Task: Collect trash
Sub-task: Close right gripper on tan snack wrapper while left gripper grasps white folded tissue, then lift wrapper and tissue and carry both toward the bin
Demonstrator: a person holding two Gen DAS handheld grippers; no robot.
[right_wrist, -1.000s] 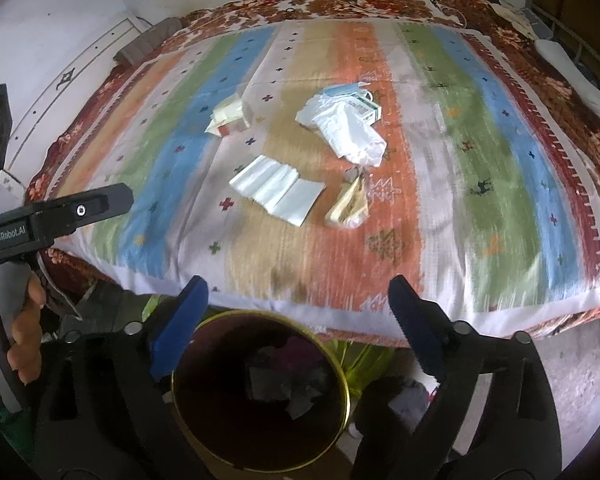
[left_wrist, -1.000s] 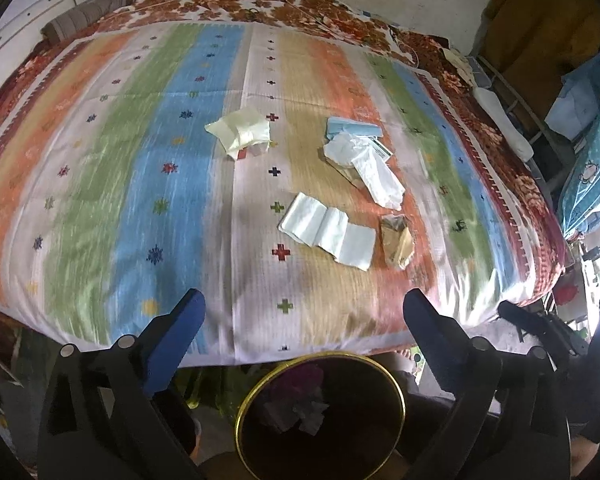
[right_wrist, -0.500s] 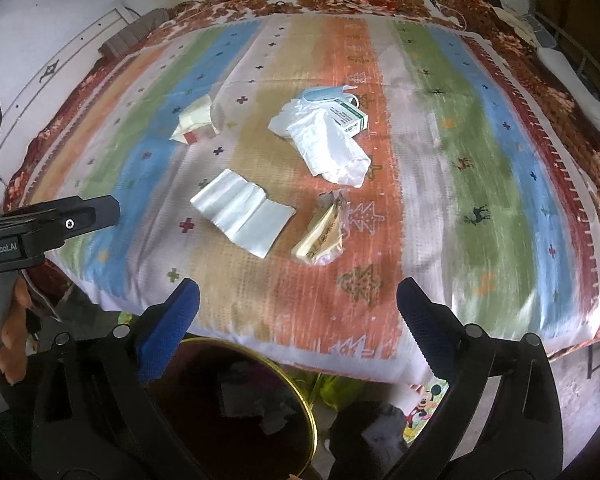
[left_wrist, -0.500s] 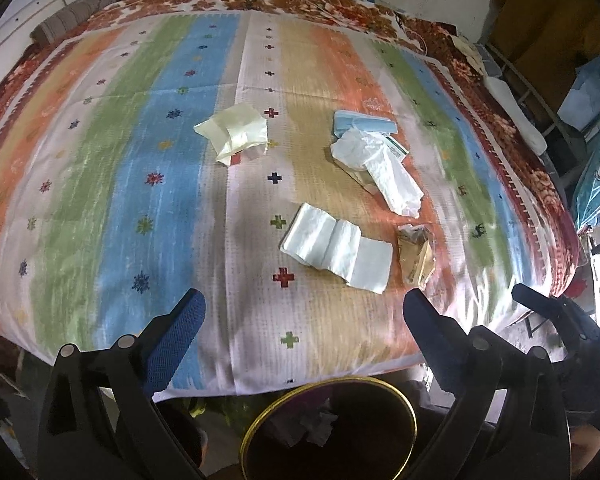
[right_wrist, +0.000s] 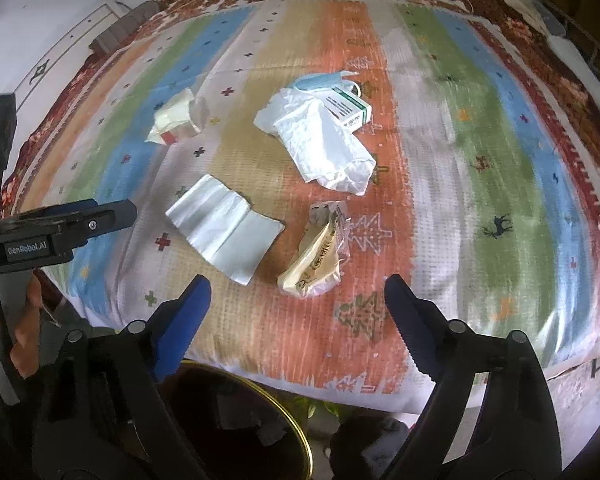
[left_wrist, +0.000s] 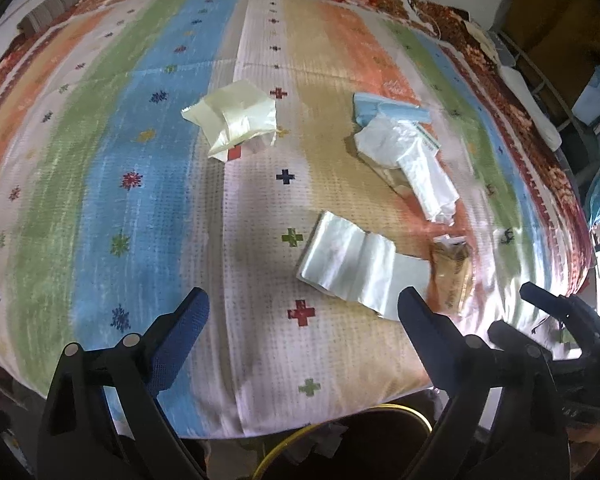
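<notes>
While both of my grippers hang over the near edge of the striped bedspread (left_wrist: 140, 184), I count five loose pieces of trash lying on it. Landmark: the flat white plastic sheet (right_wrist: 224, 228). Just right of it lies one crumpled tan wrapper (right_wrist: 314, 264). Beyond it sits one crumpled white bag (right_wrist: 320, 144), overlapping one small printed carton (right_wrist: 348, 110) with a pale blue face mask (right_wrist: 320, 80) behind. Beyond and to the left of the sheet lies one cream wrapper (left_wrist: 236, 118). One gold-rimmed bin (right_wrist: 236, 420) stands below the bed edge, nearer me than the sheet, with scraps inside.

My left gripper (left_wrist: 302, 308) stands with jaws wide apart, having just narrowed slightly, nothing between them. My right gripper (right_wrist: 298, 294) likewise stands apart, jaws just closing a little, empty.

Only the right wrist view shows the carton's printing, my fingers (right_wrist: 26, 340) on the left tool, and the bin's contents. Only the left wrist view shows the cream wrapper's full spread; there the bin is just a rim.
</notes>
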